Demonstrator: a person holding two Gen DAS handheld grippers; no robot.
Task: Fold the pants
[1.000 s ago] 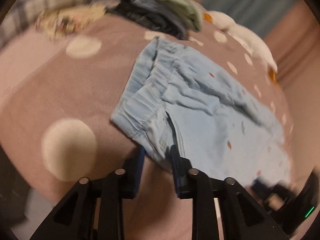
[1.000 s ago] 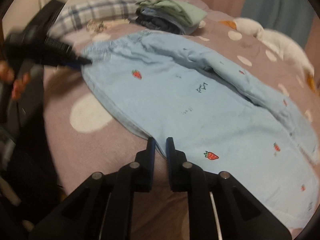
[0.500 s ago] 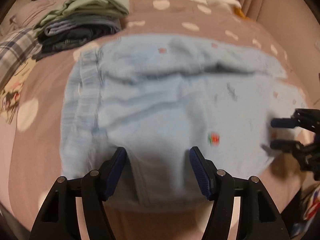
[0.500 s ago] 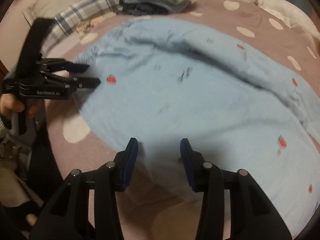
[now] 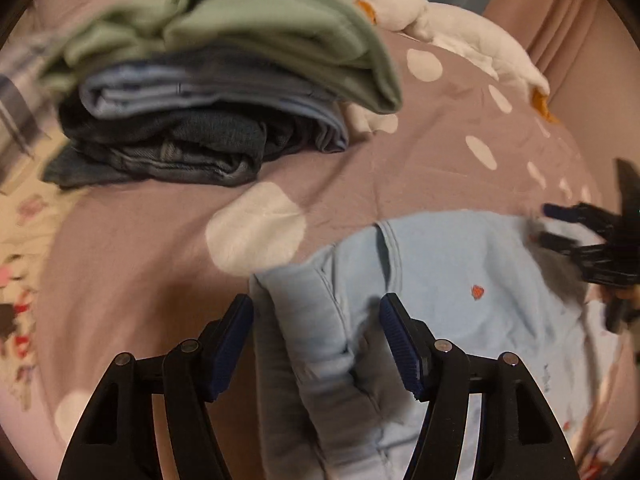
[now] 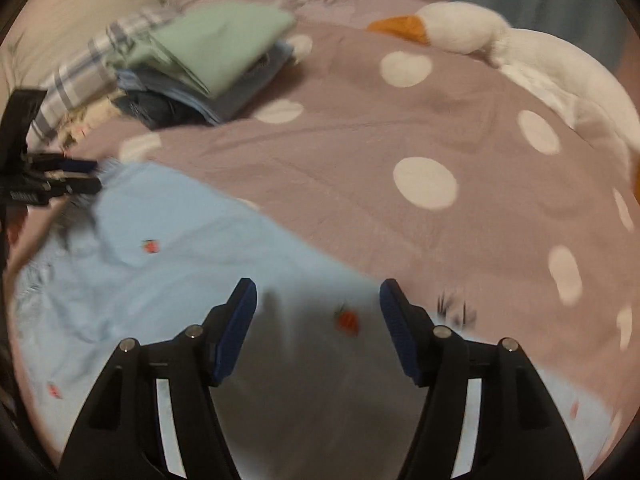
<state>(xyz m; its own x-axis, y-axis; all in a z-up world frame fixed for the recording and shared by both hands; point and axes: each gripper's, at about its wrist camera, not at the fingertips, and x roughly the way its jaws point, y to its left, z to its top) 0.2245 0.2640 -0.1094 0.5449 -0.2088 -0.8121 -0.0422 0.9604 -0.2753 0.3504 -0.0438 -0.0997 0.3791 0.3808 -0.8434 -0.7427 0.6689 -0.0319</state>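
Light blue pants (image 5: 432,280) with small red strawberry prints lie on the mauve dotted bedspread (image 5: 360,168). My left gripper (image 5: 316,320) is open, its jaws wide apart over the elastic waistband (image 5: 304,320). My right gripper (image 6: 318,304) is open too, jaws wide over the pants (image 6: 168,280), with a strawberry print between them. Each gripper shows in the other's view: the right one at the right edge (image 5: 568,228), the left one at the left edge (image 6: 68,176), by the pants' edge.
A stack of folded clothes (image 5: 208,92), green on top of blue and dark denim, sits further back on the bed; it also shows in the right wrist view (image 6: 208,68). A white goose plush (image 6: 520,52) lies along the far right. A plaid pillow (image 6: 76,84) is at left.
Both grippers were shut on the pants a second ago, then opened and let go. Both now sit higher over the pants, which lie lower in each view.
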